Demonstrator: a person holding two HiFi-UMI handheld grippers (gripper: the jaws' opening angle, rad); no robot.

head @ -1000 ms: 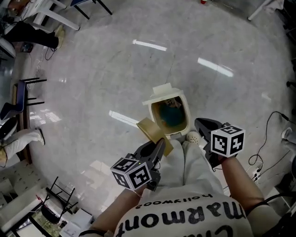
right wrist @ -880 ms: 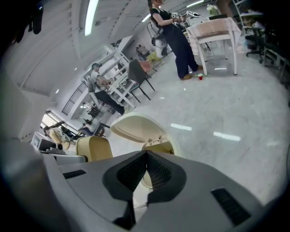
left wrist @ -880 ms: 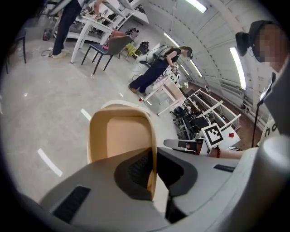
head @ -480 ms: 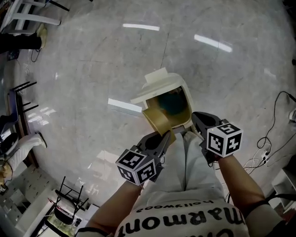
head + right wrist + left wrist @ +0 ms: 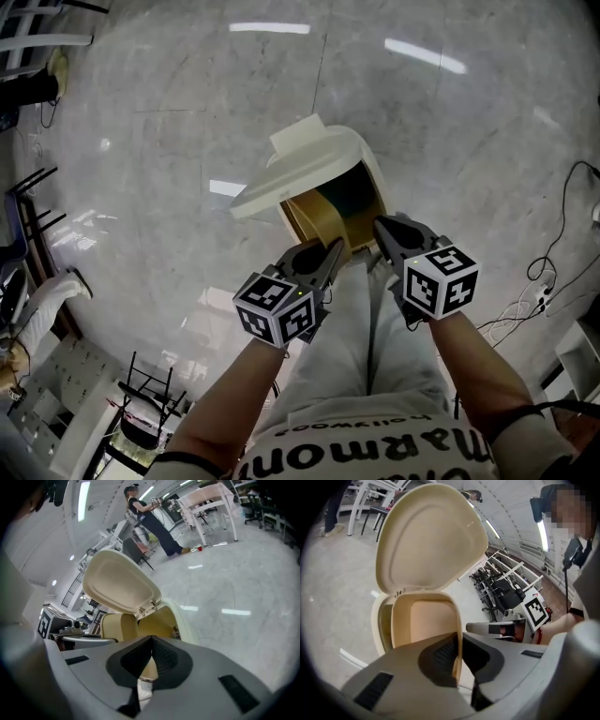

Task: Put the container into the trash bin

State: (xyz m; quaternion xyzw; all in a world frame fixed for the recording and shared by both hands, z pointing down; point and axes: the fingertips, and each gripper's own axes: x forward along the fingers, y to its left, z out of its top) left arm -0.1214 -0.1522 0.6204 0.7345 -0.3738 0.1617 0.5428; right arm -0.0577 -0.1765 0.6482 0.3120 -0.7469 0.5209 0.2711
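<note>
Holding: left gripper (image 5: 328, 253) clamps one thin wall of the tan container (image 5: 317, 217) between its jaws
Container: at the mouth of the trash bin (image 5: 373, 178), just ahead of the left gripper — its length runs away toward the raised lid (image 5: 298, 161)
Right gripper (image 5: 382, 230): jaws pressed together on nothing, near the bin's rim
Hands: both forearms reach forward and down, left one carrying — letting go looks like the next move

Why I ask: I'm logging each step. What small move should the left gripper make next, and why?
Probably ease the container a little deeper into the trash bin before letting go. The left gripper is clamped on the container's wall, the container sits at the bin's open mouth with the lid raised, and the right gripper is shut, empty.
</note>
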